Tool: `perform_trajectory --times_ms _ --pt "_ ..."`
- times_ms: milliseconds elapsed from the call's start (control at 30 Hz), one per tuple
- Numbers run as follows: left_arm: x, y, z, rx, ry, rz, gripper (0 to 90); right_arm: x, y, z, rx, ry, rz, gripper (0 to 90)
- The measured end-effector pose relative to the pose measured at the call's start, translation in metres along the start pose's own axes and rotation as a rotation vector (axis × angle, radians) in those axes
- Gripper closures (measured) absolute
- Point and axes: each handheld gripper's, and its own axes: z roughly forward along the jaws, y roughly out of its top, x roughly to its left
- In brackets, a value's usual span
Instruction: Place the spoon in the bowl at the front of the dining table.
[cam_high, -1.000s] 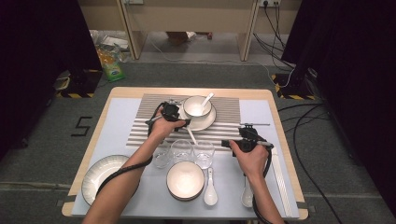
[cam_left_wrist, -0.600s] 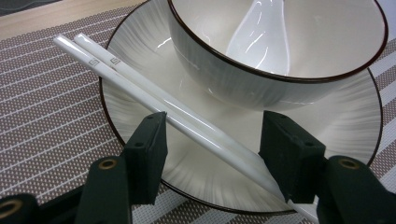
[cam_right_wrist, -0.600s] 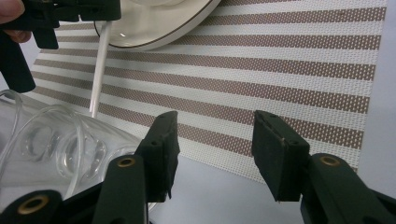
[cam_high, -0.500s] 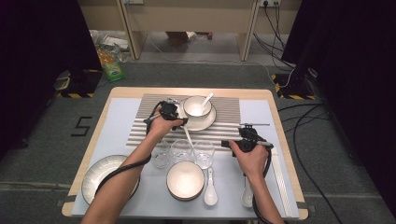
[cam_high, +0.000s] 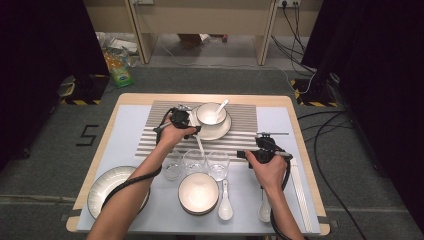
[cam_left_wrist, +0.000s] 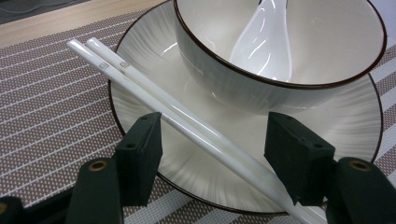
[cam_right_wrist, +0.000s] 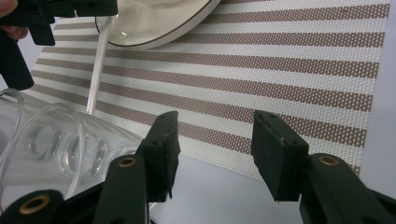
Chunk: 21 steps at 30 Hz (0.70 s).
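From the high view, my left gripper (cam_high: 186, 121) sits over the striped placemat (cam_high: 240, 135), right beside the plate (cam_high: 220, 131) with the bowl (cam_high: 211, 113) and a spoon (cam_high: 220, 106) in it. The chopsticks (cam_high: 198, 141) lie slanted from the plate's left edge down toward the row of three glasses (cam_high: 194, 161). My right gripper (cam_high: 255, 153) hangs near the mat's lower right corner, just right of the glasses. Closer to me there's another bowl (cam_high: 198, 192), two loose spoons (cam_high: 225, 206) and a big plate (cam_high: 102, 192) at the left corner.

Left gripper view: the pair of white chopsticks (cam_left_wrist: 187, 119) runs diagonally across the plate rim (cam_left_wrist: 140, 60) and passes between my jaws. The pads stand apart on either side, not squeezing them; they've just been opening a bit wider. The bowl (cam_left_wrist: 280, 70) with the spoon (cam_left_wrist: 266, 39) sits right behind.

Right gripper view: jaws spread wide with nothing between them, just placemat (cam_right_wrist: 299, 74) beyond. One glass (cam_right_wrist: 56, 140) sits at the left, and the chopstick tip (cam_right_wrist: 99, 70) comes down off the plate (cam_right_wrist: 163, 21) toward it.
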Motion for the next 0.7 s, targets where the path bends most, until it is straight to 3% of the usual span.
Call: perform_trajectory --times_ms 700 --pt "-0.0023 -0.0012 0.0063 0.026 0.002 0.029 40.0 -0.0027 -0.0004 0.0006 0.007 0.004 0.005 51.8"
